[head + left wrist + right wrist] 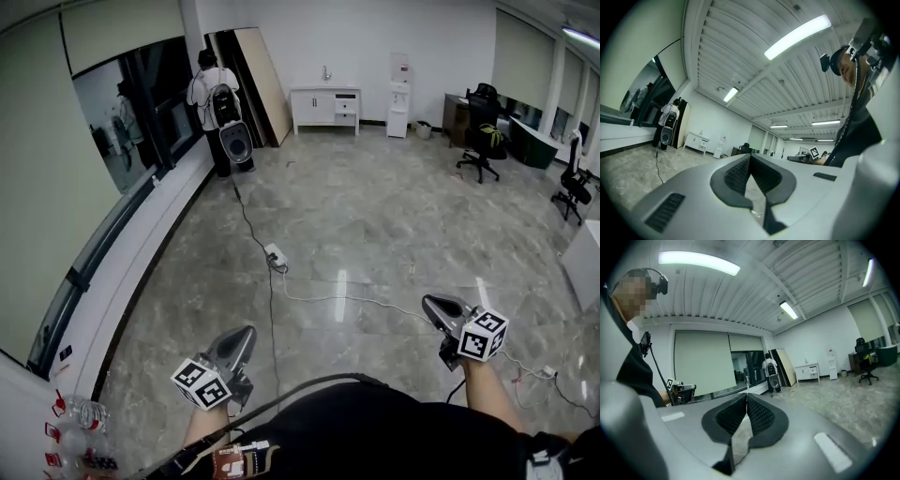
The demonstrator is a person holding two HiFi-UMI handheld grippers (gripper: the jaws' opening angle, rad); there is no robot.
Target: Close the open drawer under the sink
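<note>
The white sink cabinet [325,105] stands against the far wall, well across the room from me. One small drawer [346,107] on its right side looks slightly pulled out. It also shows small in the left gripper view as a cabinet [699,140] and in the right gripper view as a cabinet [807,371]. My left gripper [247,334] and right gripper [430,303] are held low in front of my body, pointing toward the room. Both are shut with nothing between the pads; the left gripper [750,157] and right gripper [746,395] tips meet.
A person with a backpack [213,94] stands by a speaker [235,145] at the far left. A cable with a power strip [275,255] runs down the marble floor. A water dispenser [400,94] and office chairs [483,131] stand at the back right.
</note>
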